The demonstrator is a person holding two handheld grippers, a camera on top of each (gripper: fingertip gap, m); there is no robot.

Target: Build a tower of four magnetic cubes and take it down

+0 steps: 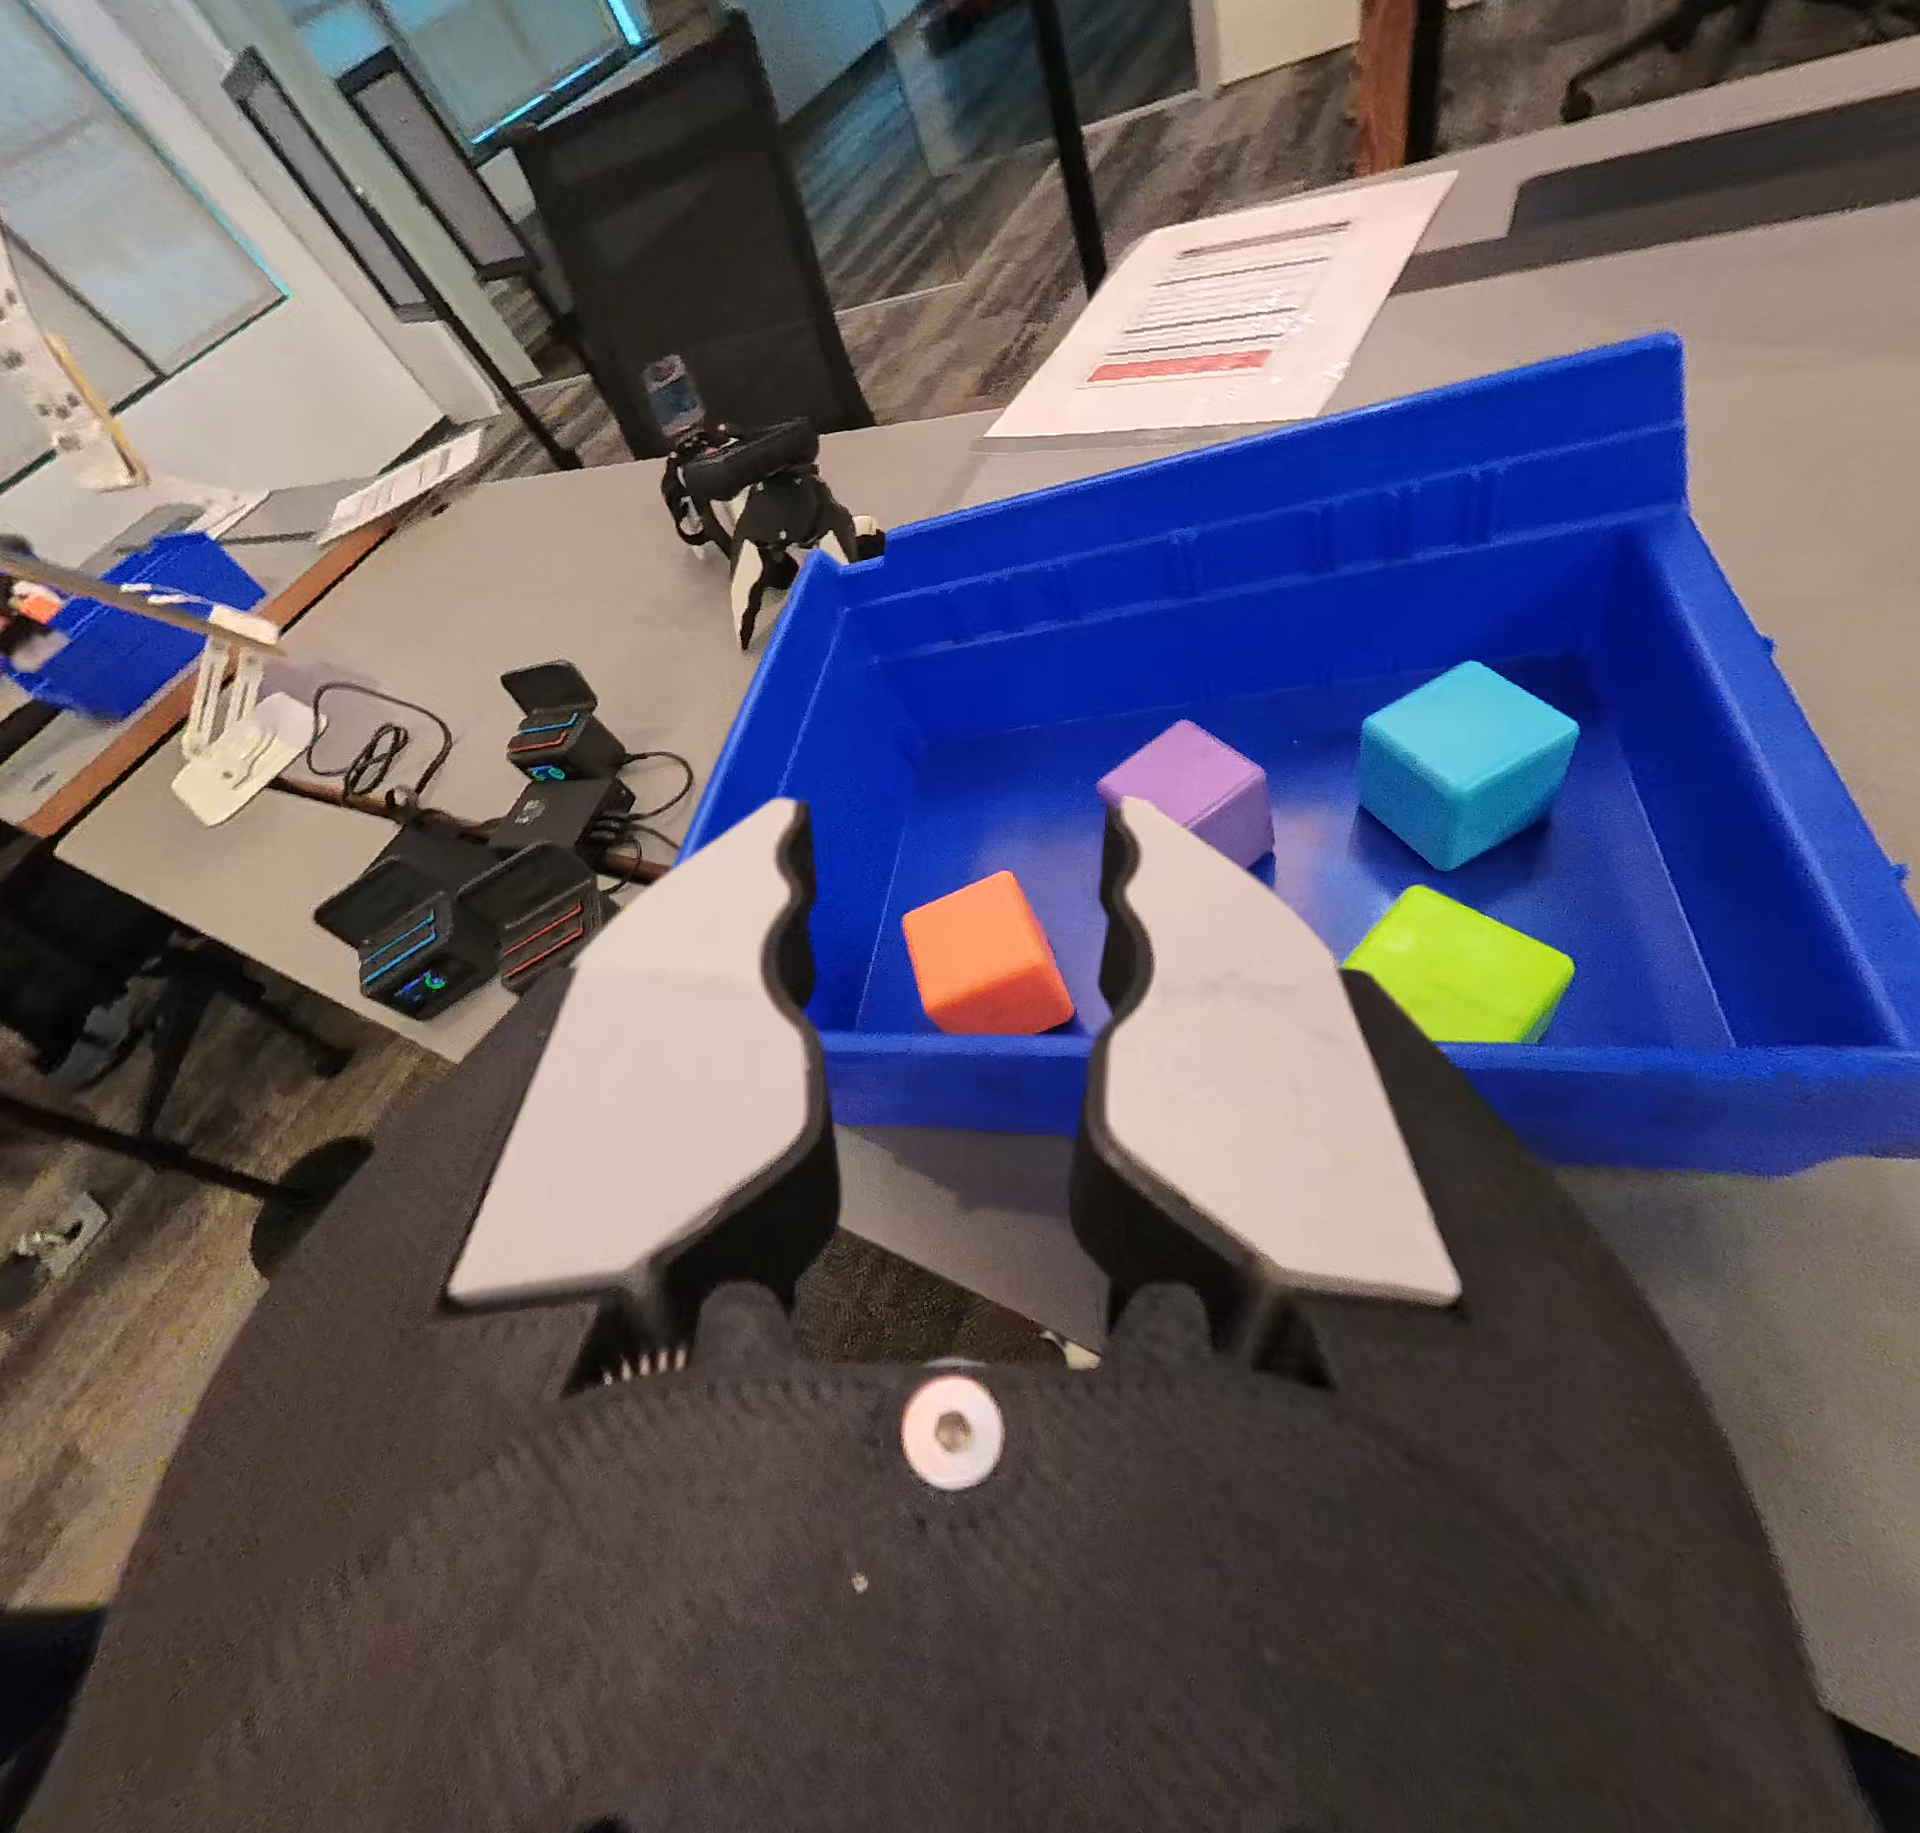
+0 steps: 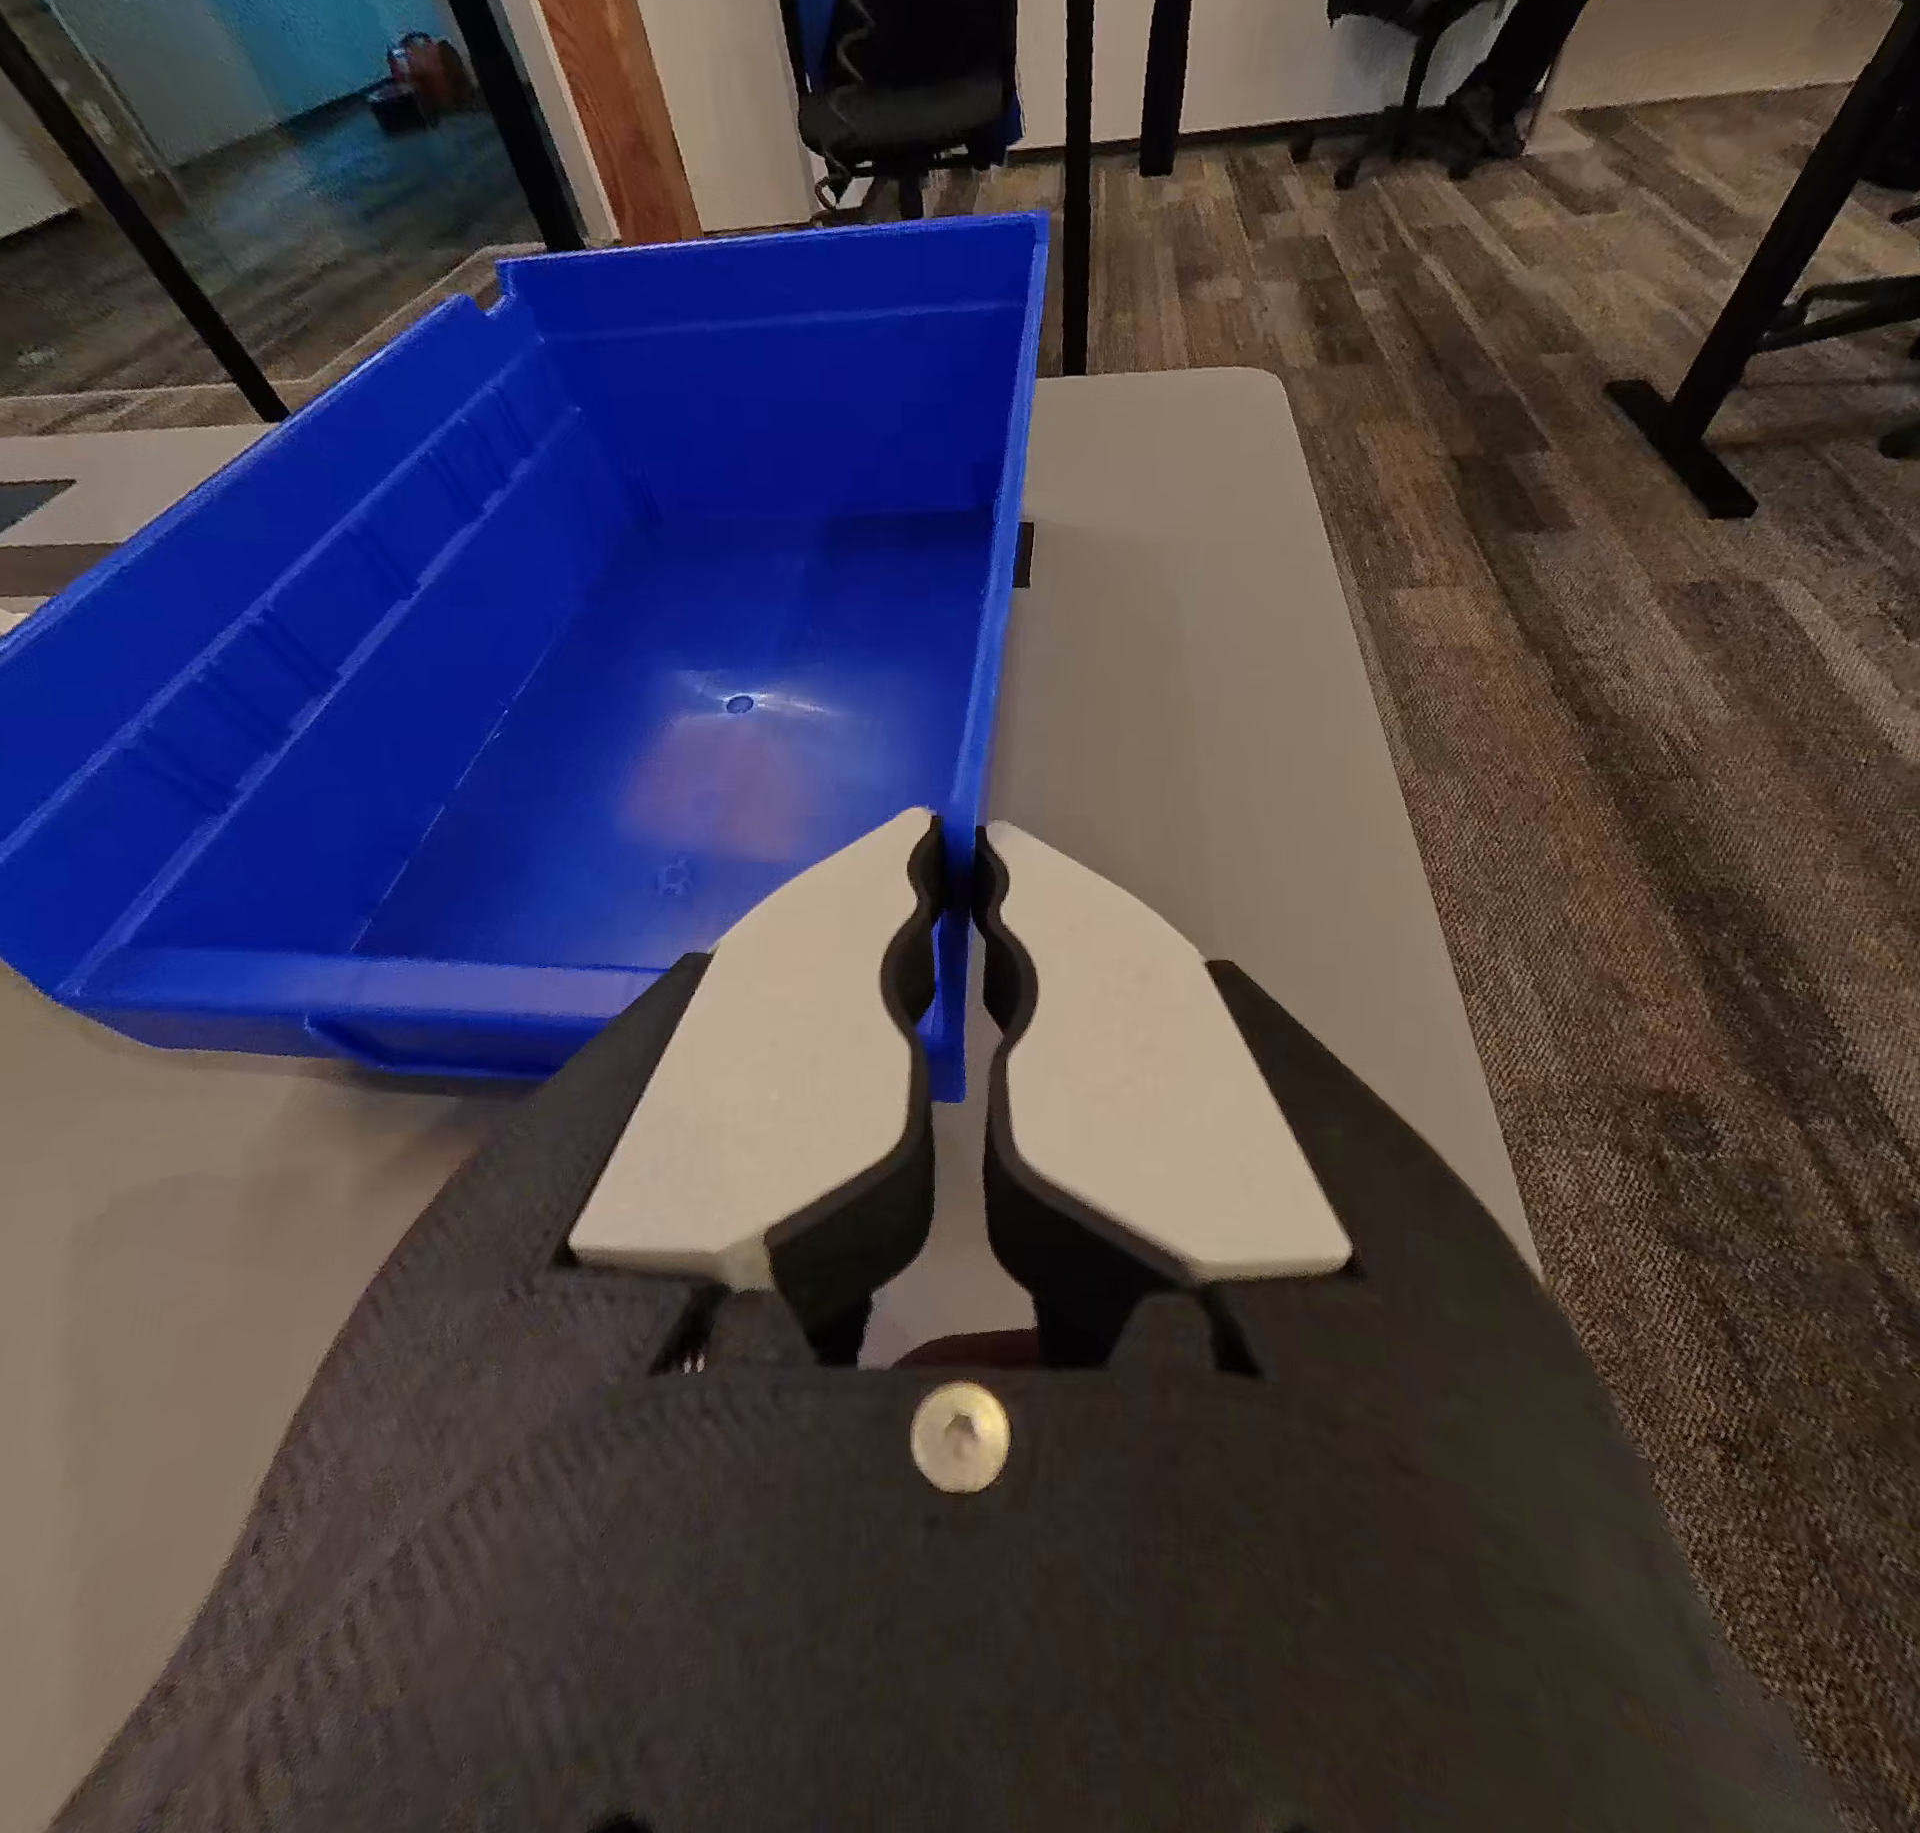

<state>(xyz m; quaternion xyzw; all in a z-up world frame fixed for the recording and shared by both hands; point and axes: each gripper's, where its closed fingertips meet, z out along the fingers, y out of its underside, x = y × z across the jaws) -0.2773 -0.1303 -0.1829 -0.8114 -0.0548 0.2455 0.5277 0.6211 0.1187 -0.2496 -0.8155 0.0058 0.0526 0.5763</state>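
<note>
— Grey was the table [image 1: 582, 557], and on it stood a blue bin [image 1: 1299, 495] with four cubes inside, all apart from each other: orange cube [image 1: 982, 952] at 9 o'clock, purple cube [image 1: 1195, 781] at 12, cyan cube [image 1: 1465, 760] at 2, green cube [image 1: 1460, 962] at 4.

— And the claws?

— The left gripper [image 1: 956, 827] was released, holding nothing, above the bin's near wall. The right gripper [image 2: 961, 833] was almost clenched — only a thin gap, nothing inside — at the right wall of an empty blue bin [image 2: 260, 557].
</note>
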